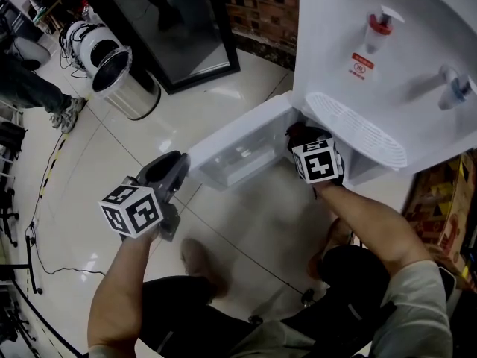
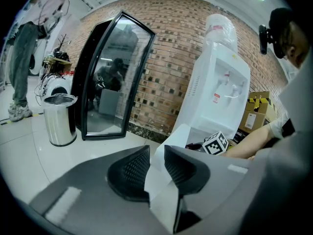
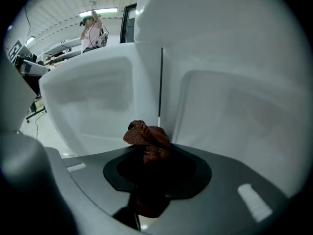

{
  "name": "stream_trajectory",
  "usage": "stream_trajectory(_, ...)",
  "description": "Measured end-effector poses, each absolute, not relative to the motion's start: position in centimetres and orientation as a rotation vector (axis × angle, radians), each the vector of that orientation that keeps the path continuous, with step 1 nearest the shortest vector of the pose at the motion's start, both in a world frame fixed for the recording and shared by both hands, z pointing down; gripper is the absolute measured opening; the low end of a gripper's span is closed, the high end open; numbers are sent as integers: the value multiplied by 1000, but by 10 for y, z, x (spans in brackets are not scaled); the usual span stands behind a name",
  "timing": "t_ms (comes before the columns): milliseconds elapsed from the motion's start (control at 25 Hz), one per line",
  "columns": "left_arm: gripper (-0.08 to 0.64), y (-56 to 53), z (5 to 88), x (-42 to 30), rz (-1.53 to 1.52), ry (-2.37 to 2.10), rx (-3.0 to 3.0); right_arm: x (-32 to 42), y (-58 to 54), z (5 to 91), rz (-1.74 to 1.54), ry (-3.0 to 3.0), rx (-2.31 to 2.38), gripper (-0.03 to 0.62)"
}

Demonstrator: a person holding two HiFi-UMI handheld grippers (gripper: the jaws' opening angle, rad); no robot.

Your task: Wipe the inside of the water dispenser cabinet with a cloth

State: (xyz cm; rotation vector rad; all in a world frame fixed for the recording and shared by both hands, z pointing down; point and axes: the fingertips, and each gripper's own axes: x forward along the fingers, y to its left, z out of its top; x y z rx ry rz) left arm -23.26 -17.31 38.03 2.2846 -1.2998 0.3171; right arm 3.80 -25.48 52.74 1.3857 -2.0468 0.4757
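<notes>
The white water dispenser is standing at the far right, its cabinet facing the person. The cabinet door is hanging open to the left. The left gripper is clamping the door's near edge between its jaws. The right gripper is reaching into the cabinet opening, pinching a bunched dark red cloth close to the white inner wall.

head: steeply down | left: toward dispenser | right: close inside cabinet | shared: dispenser
</notes>
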Motion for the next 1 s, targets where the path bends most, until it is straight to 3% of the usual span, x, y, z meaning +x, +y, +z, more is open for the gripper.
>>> stream_trajectory(360,91,-174,381,-234,308,-1298,2282,28,-244,526,471,-2061,1335,141)
stream_trajectory(800,91,-173,381,-231,297,-1279,2278,-192,-117,537,342,-2417,407,147)
stream_trajectory(1000,89,-173,379,-232,276,-1254,2278,-223,-102,557,335,-2398,301,147)
